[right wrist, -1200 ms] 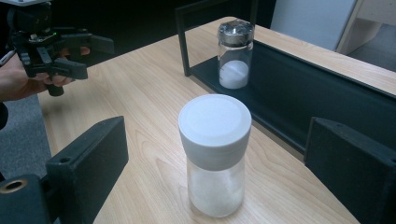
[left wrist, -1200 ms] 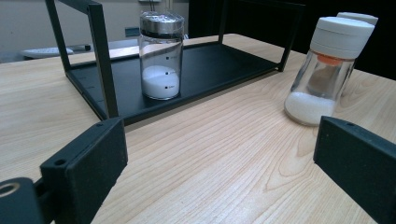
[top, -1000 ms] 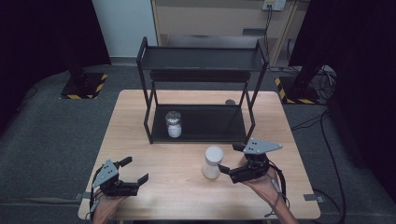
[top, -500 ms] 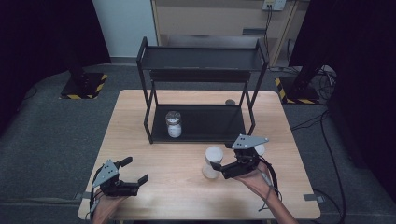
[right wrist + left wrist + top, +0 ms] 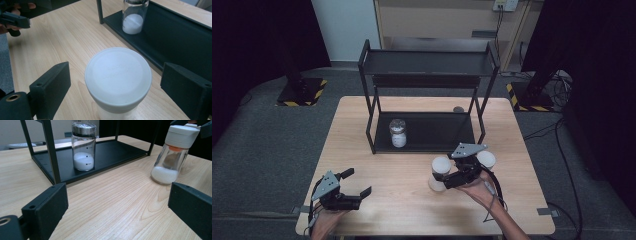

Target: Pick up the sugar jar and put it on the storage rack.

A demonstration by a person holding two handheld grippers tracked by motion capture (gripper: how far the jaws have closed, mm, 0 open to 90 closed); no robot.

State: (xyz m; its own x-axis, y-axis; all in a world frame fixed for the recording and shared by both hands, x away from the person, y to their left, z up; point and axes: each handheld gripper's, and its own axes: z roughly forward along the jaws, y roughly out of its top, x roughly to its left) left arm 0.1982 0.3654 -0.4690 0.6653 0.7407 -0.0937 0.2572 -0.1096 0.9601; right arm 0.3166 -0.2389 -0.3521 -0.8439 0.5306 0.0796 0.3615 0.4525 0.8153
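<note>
Now the right gripper [image 5: 446,181] has its two black jaws on either side of the white-capped jar [image 5: 439,172], which stands on the wooden table [image 5: 402,200] just in front of the black rack [image 5: 427,95], toward its right front leg. In the right gripper view the round white cap [image 5: 118,75] sits between the jaws, with a narrow gap of table visible on each side, so the pads do not press on it; the jaws have just been closing around the jar and are spread a little wider than the cap. In the left gripper view the jar is tilted, its glass body leaning, with white powder at the bottom and an orange ring under the cap.

A second jar [image 5: 397,133], with a metal lid and white powder inside, stands upright on the lower shelf of the rack, near its left front post. The white-capped jar is in front of this shelf and to the right of it, well apart from the second jar.

The left gripper [image 5: 357,194] is held low over the table near its front left corner, far to the left of the rack's front edge. Its jaws are spread wide with nothing between them, and they point toward the rack.
</note>
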